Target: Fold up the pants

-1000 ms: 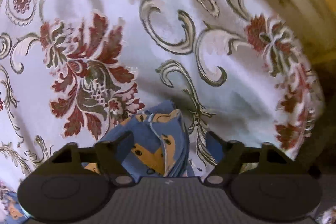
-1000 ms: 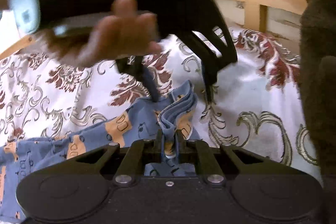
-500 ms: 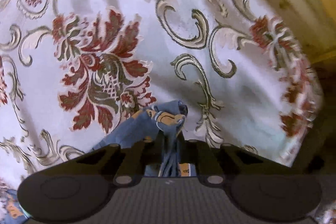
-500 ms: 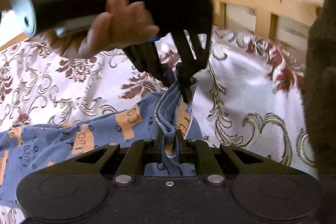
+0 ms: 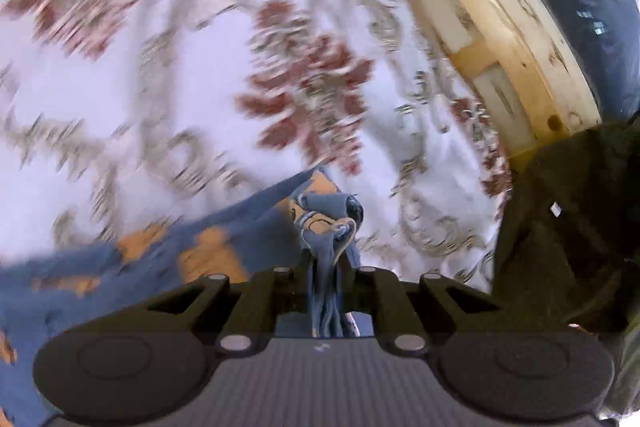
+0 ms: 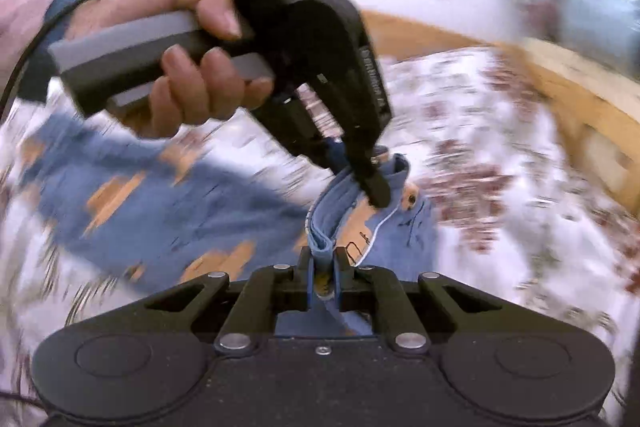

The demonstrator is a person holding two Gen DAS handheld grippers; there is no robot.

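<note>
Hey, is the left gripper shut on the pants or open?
Shut: left gripper pinches bunched blue pants between its closed fingers.

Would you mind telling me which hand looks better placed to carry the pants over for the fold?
Neither alone, probably. The left tongs and right tongs are both clamped on bunched edges of the pants, close together. The rest trails over the bedspread, so both likely move together.

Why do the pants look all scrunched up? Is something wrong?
Nothing looks wrong. The pants are bunched only where both grippers pinch them: the right gripper and the left gripper, each shut on a fold. The rest trails over the bedsheet. Blur hides finer detail.
</note>
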